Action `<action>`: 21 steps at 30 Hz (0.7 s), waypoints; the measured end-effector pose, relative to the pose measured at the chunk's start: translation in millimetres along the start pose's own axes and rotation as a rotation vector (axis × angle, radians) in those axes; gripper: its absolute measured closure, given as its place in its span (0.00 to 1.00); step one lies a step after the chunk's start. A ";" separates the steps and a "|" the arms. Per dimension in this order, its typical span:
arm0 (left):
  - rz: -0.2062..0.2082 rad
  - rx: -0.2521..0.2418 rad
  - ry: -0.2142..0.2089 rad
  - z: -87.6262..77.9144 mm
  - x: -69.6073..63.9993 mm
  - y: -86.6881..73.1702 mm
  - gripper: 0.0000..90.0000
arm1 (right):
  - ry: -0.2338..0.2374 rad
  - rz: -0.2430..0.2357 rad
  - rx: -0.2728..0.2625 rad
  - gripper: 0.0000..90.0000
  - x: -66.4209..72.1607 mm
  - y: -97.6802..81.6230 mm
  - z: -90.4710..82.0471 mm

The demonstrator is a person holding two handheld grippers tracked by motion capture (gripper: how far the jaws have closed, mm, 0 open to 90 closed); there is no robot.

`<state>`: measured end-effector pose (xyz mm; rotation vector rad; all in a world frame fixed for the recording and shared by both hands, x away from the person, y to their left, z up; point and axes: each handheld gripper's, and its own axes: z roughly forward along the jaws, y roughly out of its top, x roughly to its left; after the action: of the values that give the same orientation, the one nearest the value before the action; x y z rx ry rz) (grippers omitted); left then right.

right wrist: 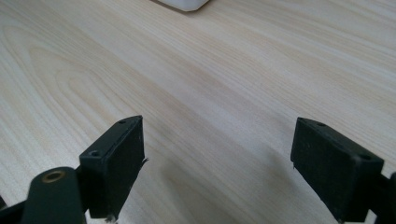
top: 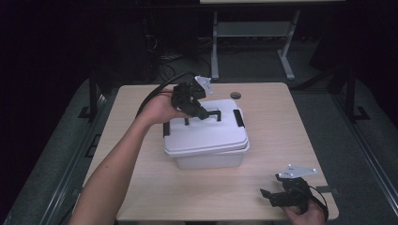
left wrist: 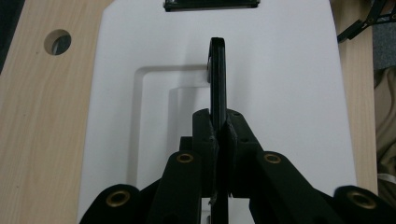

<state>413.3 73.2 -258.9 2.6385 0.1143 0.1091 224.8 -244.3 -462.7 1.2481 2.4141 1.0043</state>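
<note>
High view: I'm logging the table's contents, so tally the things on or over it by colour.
White: 1, the lidded storage box
Black: 2, the left gripper shut on the box's black handle, and the right gripper, open
Total: 3

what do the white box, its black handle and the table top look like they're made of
White box: likely moulded plastic, smooth and matte, with rounded corners and a stepped recess in the lid.
Black handle: probably hard plastic, slightly glossy, thin and rigid between the left gripper fingers.
Table top: pale wood grain, perhaps laminate; the surface is flat and even.
</note>
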 end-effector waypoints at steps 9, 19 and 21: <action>0.021 -0.002 -0.017 13.0 0.7 7.6 0.93 | 0.002 -0.001 -0.004 0.19 -1.1 0.3 -0.4; 0.035 0.013 -0.022 20.0 3.2 8.7 0.93 | 0.005 0.005 -0.002 0.19 -2.0 -0.5 -0.6; 0.035 0.015 -0.022 20.2 3.5 8.5 0.93 | 0.005 0.005 -0.002 0.19 -2.0 -0.5 -0.6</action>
<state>419.3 56.5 -272.3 2.6565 0.0614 0.0908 225.4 -246.4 -462.7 1.2526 2.4148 1.0125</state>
